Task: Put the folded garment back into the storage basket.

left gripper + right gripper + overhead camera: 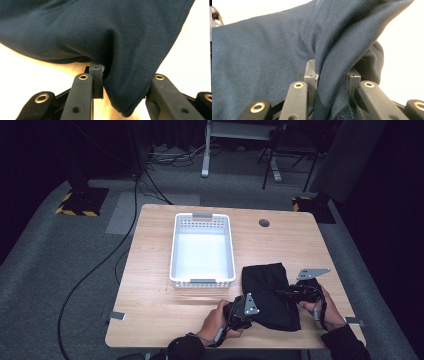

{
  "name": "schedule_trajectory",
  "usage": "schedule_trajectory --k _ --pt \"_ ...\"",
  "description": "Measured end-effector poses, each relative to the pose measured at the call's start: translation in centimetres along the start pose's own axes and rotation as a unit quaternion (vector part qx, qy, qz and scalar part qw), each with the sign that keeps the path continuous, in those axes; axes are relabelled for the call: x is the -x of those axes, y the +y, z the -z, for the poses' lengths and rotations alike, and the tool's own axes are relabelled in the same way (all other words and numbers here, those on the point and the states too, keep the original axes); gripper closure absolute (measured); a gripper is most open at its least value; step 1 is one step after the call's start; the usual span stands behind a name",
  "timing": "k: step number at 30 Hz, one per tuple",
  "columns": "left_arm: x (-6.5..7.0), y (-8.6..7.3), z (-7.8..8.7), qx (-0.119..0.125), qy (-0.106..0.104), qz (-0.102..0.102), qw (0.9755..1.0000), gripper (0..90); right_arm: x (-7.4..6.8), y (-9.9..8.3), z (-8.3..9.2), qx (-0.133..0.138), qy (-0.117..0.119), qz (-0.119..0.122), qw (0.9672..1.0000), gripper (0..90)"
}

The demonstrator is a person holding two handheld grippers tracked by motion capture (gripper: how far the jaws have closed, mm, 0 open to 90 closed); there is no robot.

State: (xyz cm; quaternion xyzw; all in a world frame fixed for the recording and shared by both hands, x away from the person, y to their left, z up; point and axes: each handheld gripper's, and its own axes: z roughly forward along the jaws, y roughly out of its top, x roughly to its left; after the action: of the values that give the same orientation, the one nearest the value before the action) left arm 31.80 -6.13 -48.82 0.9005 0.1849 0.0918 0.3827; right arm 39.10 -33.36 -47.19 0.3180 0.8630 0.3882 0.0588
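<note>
A dark navy cloth (pixel 270 295) lies folded on the wooden table (pixel 150 270) near its front right. My left gripper (pixel 243 312) is at the cloth's near left corner, shut on a fold of the cloth (pixel 117 82) that bunches between its jaws. At the cloth's right edge my right gripper (pixel 295 292) is shut on a gathered fold of the cloth (pixel 332 82), which is pinched between both pads. A hand holds each gripper from the table's front edge.
A white plastic basket (pixel 202 217) stands empty at the table's middle, just left of the cloth. A round cable hole (pixel 264 223) sits at the back right. Cables and stand legs lie on the floor behind the table.
</note>
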Motion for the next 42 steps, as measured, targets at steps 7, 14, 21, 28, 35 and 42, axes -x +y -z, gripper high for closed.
schedule_trajectory --k 7,14,21,28,35,42 --pt "-0.4 1.0 0.7 -0.014 0.009 -0.021 0.9997 69.4 -0.6 0.6 0.7 0.016 -0.012 -0.004 0.9998 72.1" --pt "-0.9 2.6 1.7 -0.015 0.021 -0.038 0.9990 69.9 -1.0 1.4 2.0 0.036 -0.033 0.000 0.9988 72.5" --pt "-1.3 4.8 2.3 -0.010 0.036 -0.052 0.9980 70.5 -0.9 2.4 3.4 0.053 -0.053 -0.002 0.9972 72.9" --pt "-2.0 6.4 2.8 0.001 0.056 -0.055 0.9969 70.6 -0.6 3.8 4.8 0.068 -0.073 0.000 0.9950 72.9" --pt "-2.6 7.5 3.4 0.008 0.067 -0.054 0.9963 70.8 -0.6 5.2 5.6 0.072 -0.084 0.009 0.9939 72.9" --pt "-3.4 8.9 4.5 0.024 0.086 -0.051 0.9947 70.9 -0.5 6.9 6.4 0.082 -0.089 0.015 0.9925 72.9"
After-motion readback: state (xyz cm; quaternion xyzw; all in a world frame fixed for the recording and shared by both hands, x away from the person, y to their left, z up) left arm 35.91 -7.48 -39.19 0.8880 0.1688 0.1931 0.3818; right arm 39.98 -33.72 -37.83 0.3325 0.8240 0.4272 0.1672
